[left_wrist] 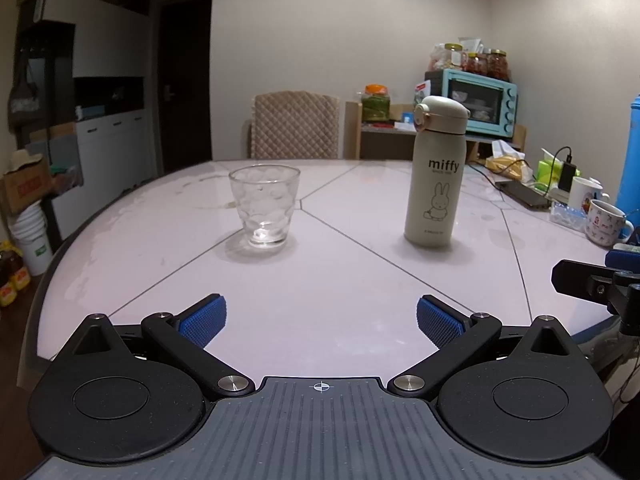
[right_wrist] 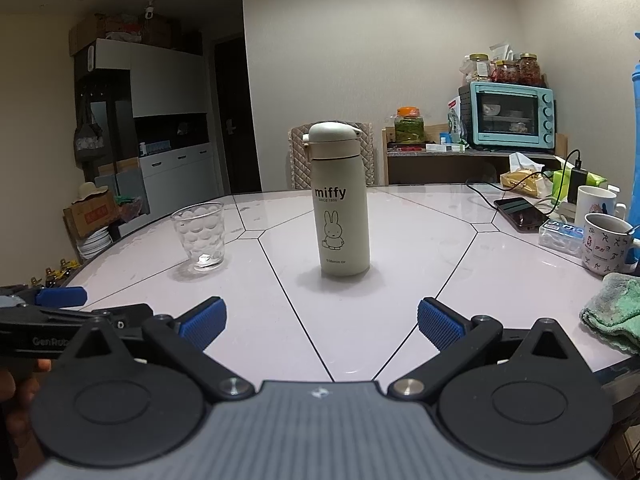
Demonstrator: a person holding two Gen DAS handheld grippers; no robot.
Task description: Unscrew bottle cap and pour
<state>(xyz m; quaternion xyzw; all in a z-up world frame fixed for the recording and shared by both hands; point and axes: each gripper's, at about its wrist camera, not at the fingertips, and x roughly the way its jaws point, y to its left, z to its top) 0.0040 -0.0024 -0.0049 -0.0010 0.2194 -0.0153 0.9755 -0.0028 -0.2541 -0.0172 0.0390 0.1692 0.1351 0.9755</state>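
Note:
A cream "miffy" bottle (left_wrist: 433, 184) with its cap (left_wrist: 440, 114) on stands upright on the white table (left_wrist: 320, 272). It also shows in the right wrist view (right_wrist: 342, 208), straight ahead. A clear empty glass (left_wrist: 264, 206) stands to its left and shows in the right wrist view too (right_wrist: 200, 236). My left gripper (left_wrist: 321, 320) is open and empty near the table's front edge, facing between glass and bottle. My right gripper (right_wrist: 321, 320) is open and empty, well short of the bottle.
Two mugs (right_wrist: 604, 246), a phone (right_wrist: 520, 212), a charger with cable and a green cloth (right_wrist: 612, 312) lie at the table's right. A chair (left_wrist: 294, 126) stands behind the table. A teal oven (right_wrist: 510, 114) sits on a back shelf.

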